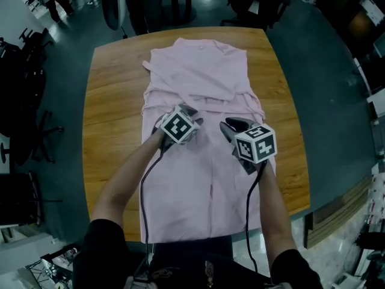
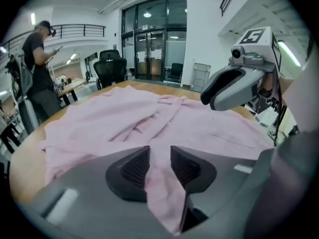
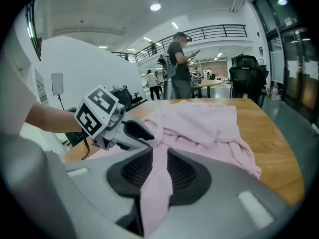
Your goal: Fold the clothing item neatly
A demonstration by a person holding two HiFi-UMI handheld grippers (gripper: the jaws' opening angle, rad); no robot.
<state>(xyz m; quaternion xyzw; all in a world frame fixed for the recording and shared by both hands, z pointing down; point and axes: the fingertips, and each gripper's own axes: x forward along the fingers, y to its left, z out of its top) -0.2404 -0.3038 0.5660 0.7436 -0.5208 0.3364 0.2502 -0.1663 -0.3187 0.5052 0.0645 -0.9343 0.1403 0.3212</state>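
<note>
A round-cornered wooden table (image 1: 114,101) fills the middle of the head view, with dark floor around it. A pink garment (image 1: 198,83) lies spread along the table's centre, running from the far edge to the near edge, with creased folds across its upper half.

The 2 grippers sit side by side over the garment's middle, close together but apart. The left gripper (image 1: 191,116) points down at the cloth. In its own view its ribbed fingers (image 2: 132,171) stand spread, and a strip of the pink cloth lies loose in the gap between them without being squeezed. The right gripper (image 1: 231,128) is just to its right. In the right gripper view its fingers (image 3: 182,173) pinch a raised fold of the garment, which runs up through the jaws and out toward the left gripper.

Beyond the table, 1 person (image 2: 37,63) stands near a black office chair (image 2: 110,66).
</note>
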